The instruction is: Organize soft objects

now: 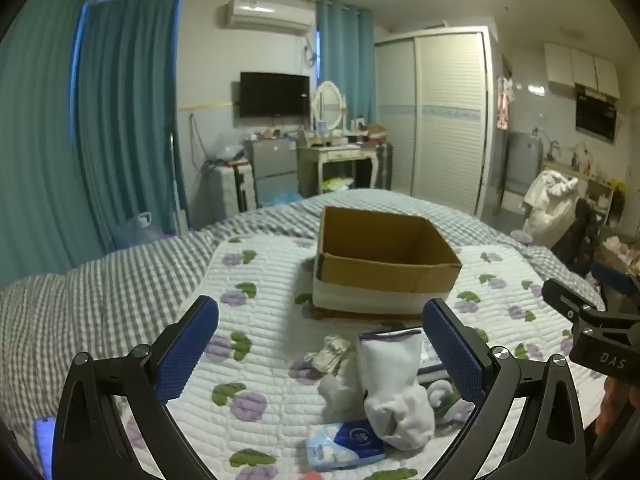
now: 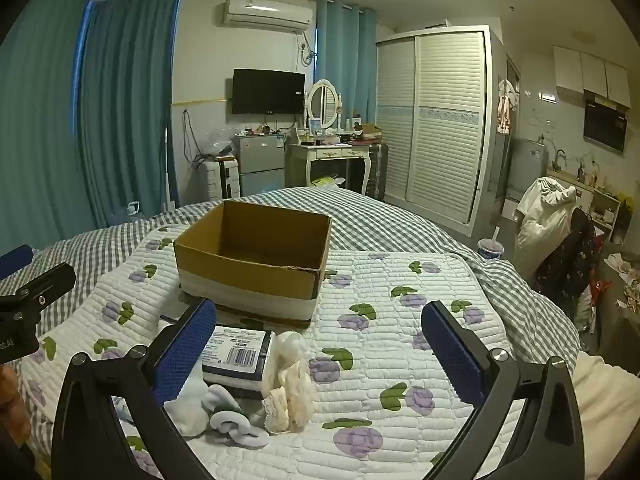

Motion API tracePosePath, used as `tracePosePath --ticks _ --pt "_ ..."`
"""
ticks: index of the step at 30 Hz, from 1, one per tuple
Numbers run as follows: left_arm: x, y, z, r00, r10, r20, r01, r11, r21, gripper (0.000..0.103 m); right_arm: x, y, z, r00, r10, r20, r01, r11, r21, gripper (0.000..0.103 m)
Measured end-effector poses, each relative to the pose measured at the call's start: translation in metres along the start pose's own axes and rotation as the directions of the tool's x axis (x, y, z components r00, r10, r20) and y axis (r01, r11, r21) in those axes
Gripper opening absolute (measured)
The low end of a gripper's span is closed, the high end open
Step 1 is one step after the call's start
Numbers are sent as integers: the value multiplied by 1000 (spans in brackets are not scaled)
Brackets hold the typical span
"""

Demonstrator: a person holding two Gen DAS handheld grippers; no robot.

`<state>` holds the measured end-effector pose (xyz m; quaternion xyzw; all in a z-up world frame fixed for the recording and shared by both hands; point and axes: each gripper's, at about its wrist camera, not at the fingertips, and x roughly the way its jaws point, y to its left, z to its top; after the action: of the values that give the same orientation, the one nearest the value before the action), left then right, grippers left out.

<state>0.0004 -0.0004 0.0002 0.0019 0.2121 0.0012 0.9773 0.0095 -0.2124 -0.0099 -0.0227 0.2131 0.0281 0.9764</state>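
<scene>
An open, empty cardboard box [image 1: 384, 264] sits on a floral quilt [image 1: 264, 280]; it also shows in the right wrist view [image 2: 252, 264]. In front of it lies a pile: a white sock [image 1: 394, 384], a small tissue pack [image 1: 344, 444], a dark-wrapped tissue package [image 2: 236, 352], a cream lace cloth [image 2: 288, 384] and a pale rolled sock [image 2: 232, 420]. My left gripper [image 1: 320, 340] is open above the pile, empty. My right gripper [image 2: 320, 336] is open and empty, its left finger over the package.
The quilt [image 2: 400, 320] lies on a grey checked bedspread [image 1: 100, 292]. Beyond the bed stand a dressing table [image 2: 328, 156], a small fridge [image 2: 260, 164] and a wardrobe [image 2: 444, 120]. A chair with clothes [image 2: 552, 216] stands at the right.
</scene>
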Motion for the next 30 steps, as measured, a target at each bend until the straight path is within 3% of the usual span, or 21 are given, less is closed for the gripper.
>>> tracePosePath --ticks 30 --pt "3 1 -2 1000 1 7 -1 1000 -1 103 7 7 -4 999 9 -30 -9 1000 -9 103"
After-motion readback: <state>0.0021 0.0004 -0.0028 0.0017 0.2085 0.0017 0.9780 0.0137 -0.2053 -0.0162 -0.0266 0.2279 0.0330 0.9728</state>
